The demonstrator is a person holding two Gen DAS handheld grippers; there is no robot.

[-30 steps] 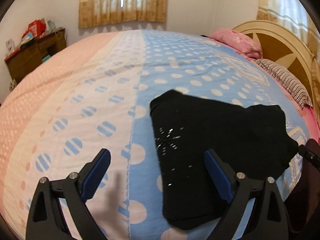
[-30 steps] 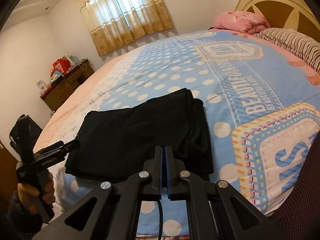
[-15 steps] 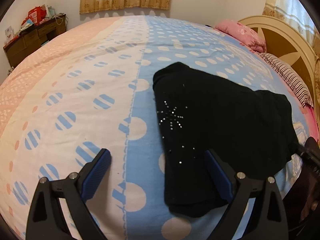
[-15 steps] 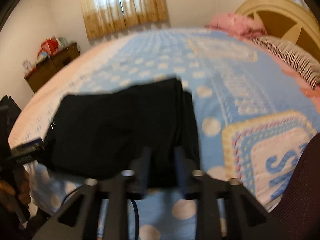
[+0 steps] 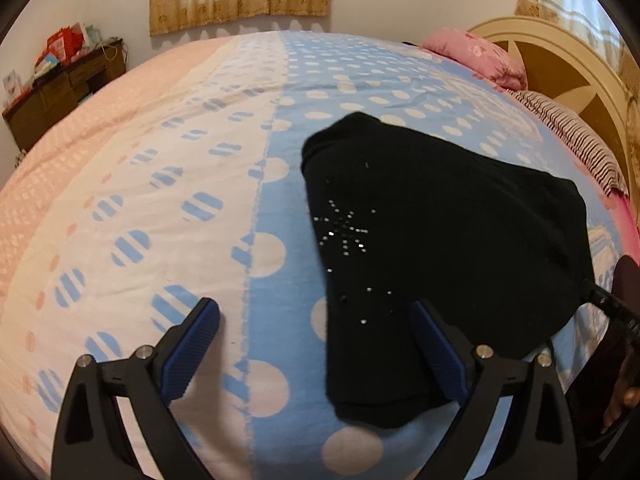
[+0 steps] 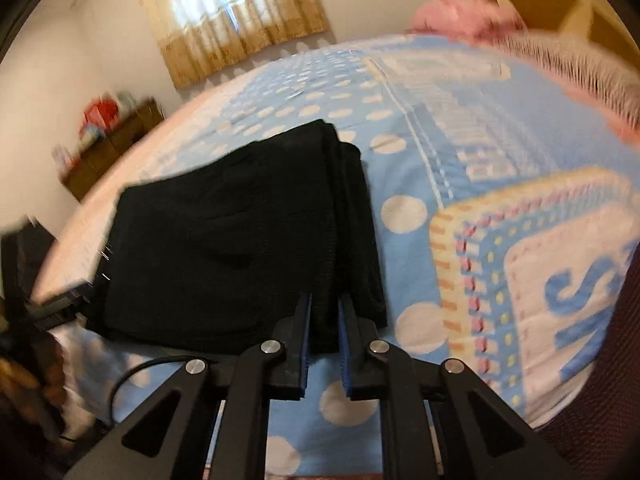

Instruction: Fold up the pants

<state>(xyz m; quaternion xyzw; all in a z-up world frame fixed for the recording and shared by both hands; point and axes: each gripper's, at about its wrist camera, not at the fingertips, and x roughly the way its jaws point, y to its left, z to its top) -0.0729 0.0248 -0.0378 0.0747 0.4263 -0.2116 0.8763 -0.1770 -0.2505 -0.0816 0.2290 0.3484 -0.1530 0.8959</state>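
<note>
The black pants point(image 5: 440, 248) lie folded flat on the bed, with a sparkly star pattern near their left edge; they also show in the right wrist view point(image 6: 240, 240). My left gripper point(image 5: 316, 344) is open and empty, hovering over the pants' near left edge, its right finger point(image 5: 436, 352) above the fabric. My right gripper point(image 6: 325, 316) is slightly open with a narrow gap, just at the pants' near edge and holding nothing. The right gripper's tip also shows in the left wrist view point(image 5: 608, 304), at the far right.
The bed point(image 5: 160, 200) has a blue, white and pink dotted blanket. A pink pillow point(image 5: 476, 56) and striped pillow point(image 5: 572, 136) lie by the headboard point(image 5: 568, 60). A wooden dresser point(image 5: 60, 92) stands at the far left wall.
My right gripper went from shut to slightly open and moved closer to the pants' near edge. The left gripper shifted slightly and stayed open.
</note>
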